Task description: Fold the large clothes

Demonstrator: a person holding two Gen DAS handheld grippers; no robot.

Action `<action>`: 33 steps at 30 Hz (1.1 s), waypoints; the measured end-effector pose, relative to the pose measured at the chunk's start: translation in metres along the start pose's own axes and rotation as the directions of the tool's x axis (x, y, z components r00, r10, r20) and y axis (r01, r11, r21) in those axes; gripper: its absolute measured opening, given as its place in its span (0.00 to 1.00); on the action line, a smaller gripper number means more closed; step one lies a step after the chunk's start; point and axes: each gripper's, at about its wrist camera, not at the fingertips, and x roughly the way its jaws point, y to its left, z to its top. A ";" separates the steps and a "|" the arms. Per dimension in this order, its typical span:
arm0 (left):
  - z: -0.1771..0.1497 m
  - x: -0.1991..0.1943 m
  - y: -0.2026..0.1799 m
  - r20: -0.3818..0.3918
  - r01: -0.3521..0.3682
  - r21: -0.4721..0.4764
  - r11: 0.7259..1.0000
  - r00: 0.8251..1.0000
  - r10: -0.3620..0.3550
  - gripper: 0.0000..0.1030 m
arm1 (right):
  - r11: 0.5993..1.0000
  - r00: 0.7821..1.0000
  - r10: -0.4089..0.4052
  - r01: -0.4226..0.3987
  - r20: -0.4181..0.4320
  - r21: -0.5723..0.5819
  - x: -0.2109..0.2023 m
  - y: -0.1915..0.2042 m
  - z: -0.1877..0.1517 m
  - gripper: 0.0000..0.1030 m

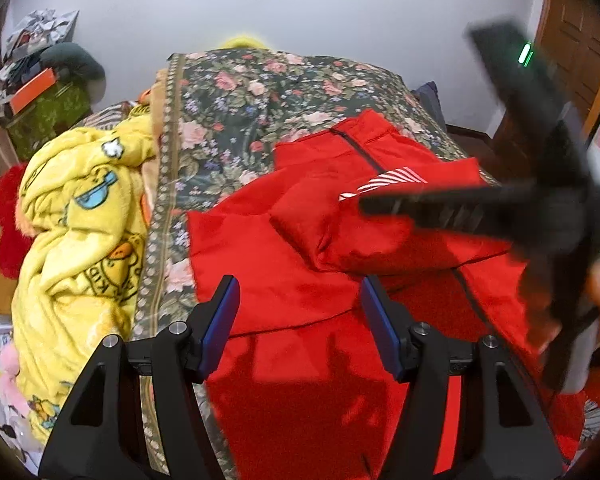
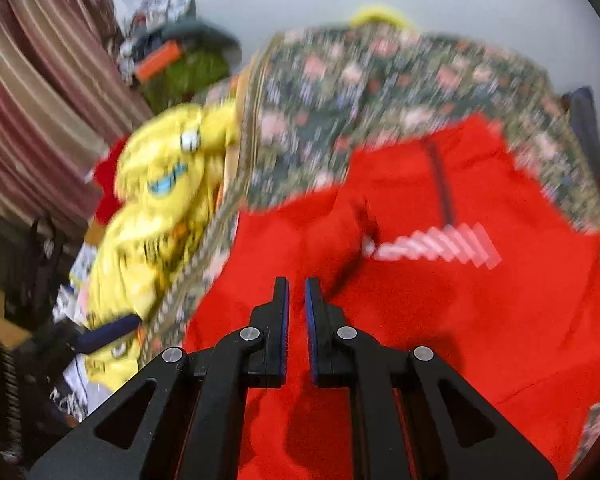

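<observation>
A large red jacket [image 1: 300, 272] with a dark zipper and white chest stripes [image 1: 384, 180] lies spread on the floral bedcover [image 1: 236, 112], one sleeve folded across its front. My left gripper [image 1: 296, 288] is open and empty, hovering above the jacket's lower left part. My right gripper [image 2: 297, 284] hangs above the jacket [image 2: 440, 320] with its jaws nearly together and nothing between them. In the left wrist view it shows as a blurred dark shape [image 1: 500, 208] over the jacket's right side.
A crumpled yellow cartoon blanket [image 1: 80, 232] lies along the bed's left side. A cluttered pile with an orange box [image 1: 32, 92] stands at the back left. A wooden door [image 1: 572, 64] is at the right. Striped curtains [image 2: 32, 92] hang left.
</observation>
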 end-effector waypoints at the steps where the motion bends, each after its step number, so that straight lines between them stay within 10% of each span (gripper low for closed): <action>1: -0.002 0.000 0.003 -0.004 -0.002 -0.006 1.000 1.000 0.002 0.60 | 1.000 0.999 0.000 0.000 -0.039 -0.002 0.013 0.002 -0.006 0.07; 10: -0.008 0.010 0.020 -0.046 -0.005 -0.051 0.999 0.999 0.003 0.60 | 0.995 0.993 -0.078 0.072 -0.087 -0.075 0.001 -0.003 -0.019 0.08; 19: 0.015 0.049 -0.005 -0.092 0.000 -0.017 1.000 0.996 -0.001 0.60 | 0.965 0.967 -0.248 0.252 0.063 -0.077 -0.066 -0.063 -0.012 0.57; 33: 0.061 0.155 -0.039 -0.187 -0.074 0.038 0.997 0.979 0.080 0.60 | 0.929 0.932 -0.358 0.361 -0.058 0.075 -0.054 -0.185 -0.049 0.57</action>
